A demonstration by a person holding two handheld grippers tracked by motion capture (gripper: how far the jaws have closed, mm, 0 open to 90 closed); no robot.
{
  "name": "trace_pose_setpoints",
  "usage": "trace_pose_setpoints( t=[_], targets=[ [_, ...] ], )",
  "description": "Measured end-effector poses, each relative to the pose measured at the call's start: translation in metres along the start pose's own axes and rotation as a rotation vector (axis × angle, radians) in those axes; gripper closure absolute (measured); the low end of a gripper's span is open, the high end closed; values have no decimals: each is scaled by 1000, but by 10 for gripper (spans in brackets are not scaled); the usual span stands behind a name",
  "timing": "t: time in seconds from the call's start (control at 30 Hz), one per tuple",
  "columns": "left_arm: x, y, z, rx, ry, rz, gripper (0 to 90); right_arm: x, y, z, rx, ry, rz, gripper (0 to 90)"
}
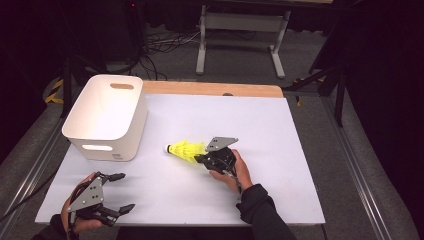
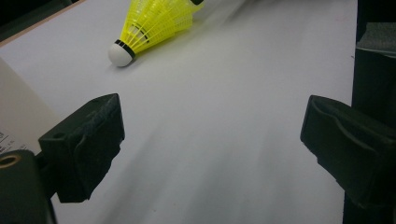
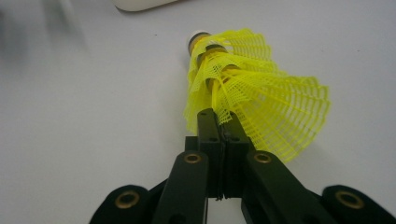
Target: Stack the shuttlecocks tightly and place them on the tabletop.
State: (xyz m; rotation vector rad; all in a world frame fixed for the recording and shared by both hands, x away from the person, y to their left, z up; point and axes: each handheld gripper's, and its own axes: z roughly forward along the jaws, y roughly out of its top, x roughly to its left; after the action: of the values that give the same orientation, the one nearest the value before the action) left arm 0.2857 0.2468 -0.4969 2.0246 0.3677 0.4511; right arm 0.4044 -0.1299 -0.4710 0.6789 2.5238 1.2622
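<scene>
A yellow mesh shuttlecock (image 1: 186, 150) with a white cork tip lies level near the middle of the white table top, cork pointing left toward the bin. Its skirt looks layered, as if more than one were nested. My right gripper (image 1: 201, 158) is shut on the skirt's edge (image 3: 261, 107), its jaws pressed together through the mesh (image 3: 217, 119). In the left gripper view the shuttlecock (image 2: 154, 23) sits far ahead. My left gripper (image 1: 125, 191) rests at the near left of the table, open with nothing between its jaws (image 2: 210, 140).
A white plastic bin (image 1: 131, 112) with handle slots stands at the table's far left; its wall edges the left gripper view (image 2: 11, 116) and its base shows in the right gripper view (image 3: 140, 3). A wooden strip (image 1: 210, 89) runs along the far edge.
</scene>
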Motion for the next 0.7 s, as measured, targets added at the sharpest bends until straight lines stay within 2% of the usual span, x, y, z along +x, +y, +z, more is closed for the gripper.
trace_pose_setpoints(
  t=[0.43,0.6,0.7],
  targets=[
    [0,0,0,0,-6,2,74,1,-2,10,8,-3,6,868],
    [0,0,0,-2,-8,0,75,2,-2,13,22,-22,-2,819],
    [0,0,0,-3,-7,0,75,3,-2,13,18,-34,-5,752]
  ],
)
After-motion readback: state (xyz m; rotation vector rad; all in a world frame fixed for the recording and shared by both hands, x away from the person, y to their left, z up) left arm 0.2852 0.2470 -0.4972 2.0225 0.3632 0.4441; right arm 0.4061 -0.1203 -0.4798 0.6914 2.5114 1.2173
